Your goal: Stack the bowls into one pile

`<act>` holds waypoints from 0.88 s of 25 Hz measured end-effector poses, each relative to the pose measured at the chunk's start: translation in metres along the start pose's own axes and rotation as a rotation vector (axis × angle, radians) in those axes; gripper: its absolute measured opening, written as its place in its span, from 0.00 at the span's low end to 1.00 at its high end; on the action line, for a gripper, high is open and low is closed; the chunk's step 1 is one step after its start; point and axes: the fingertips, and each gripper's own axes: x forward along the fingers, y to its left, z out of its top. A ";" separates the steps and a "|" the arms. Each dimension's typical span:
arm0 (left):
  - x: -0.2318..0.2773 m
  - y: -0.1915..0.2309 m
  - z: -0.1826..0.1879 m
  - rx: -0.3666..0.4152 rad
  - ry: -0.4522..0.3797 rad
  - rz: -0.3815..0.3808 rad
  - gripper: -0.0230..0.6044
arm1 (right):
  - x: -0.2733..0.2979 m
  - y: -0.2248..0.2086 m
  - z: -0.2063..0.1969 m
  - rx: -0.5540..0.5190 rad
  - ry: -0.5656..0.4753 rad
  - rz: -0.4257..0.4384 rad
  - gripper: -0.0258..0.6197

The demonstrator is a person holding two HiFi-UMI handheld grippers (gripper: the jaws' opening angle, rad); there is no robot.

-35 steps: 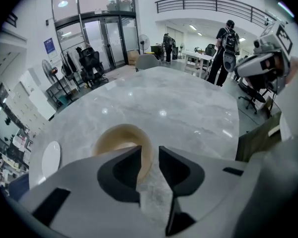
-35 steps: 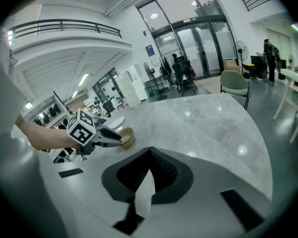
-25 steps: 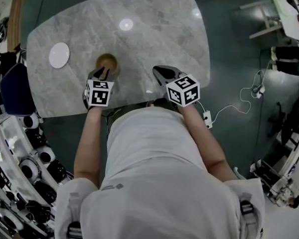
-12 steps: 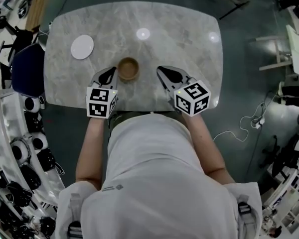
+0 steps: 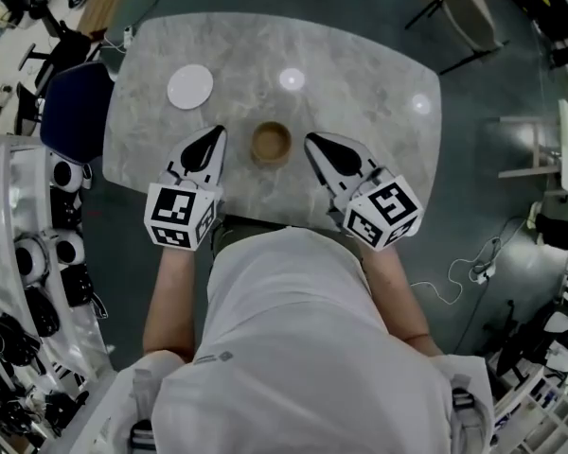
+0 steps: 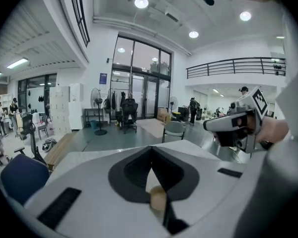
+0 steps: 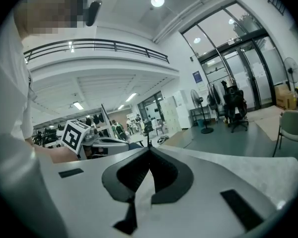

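A brown wooden bowl (image 5: pixel 271 144) stands upright near the front middle of the grey marble table (image 5: pixel 360 93); it looks like a single pile. A white round dish or bowl (image 5: pixel 190 86) lies apart at the table's back left. My left gripper (image 5: pixel 217 131) hangs just left of the brown bowl, shut and holding nothing. My right gripper (image 5: pixel 310 139) hangs just right of it, also shut and holding nothing. In the left gripper view the shut left gripper (image 6: pixel 151 150) points across the room, with the brown bowl (image 6: pixel 158 198) glimpsed below. The right gripper (image 7: pixel 149 150) also looks out level.
A dark blue chair (image 5: pixel 71 112) stands at the table's left edge, and a light chair (image 5: pixel 464 8) stands beyond the far right corner. Racks of equipment (image 5: pixel 28 282) line the left side. A white cable (image 5: pixel 464 277) lies on the floor at right.
My left gripper's jaws, open at the brown bowl a second ago, have shut and come away with nothing in them. Both grippers rose off the table and now flank the bowl.
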 end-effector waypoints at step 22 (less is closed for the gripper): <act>-0.041 0.021 0.009 0.001 -0.092 0.069 0.04 | 0.023 0.033 0.015 -0.150 -0.014 0.010 0.06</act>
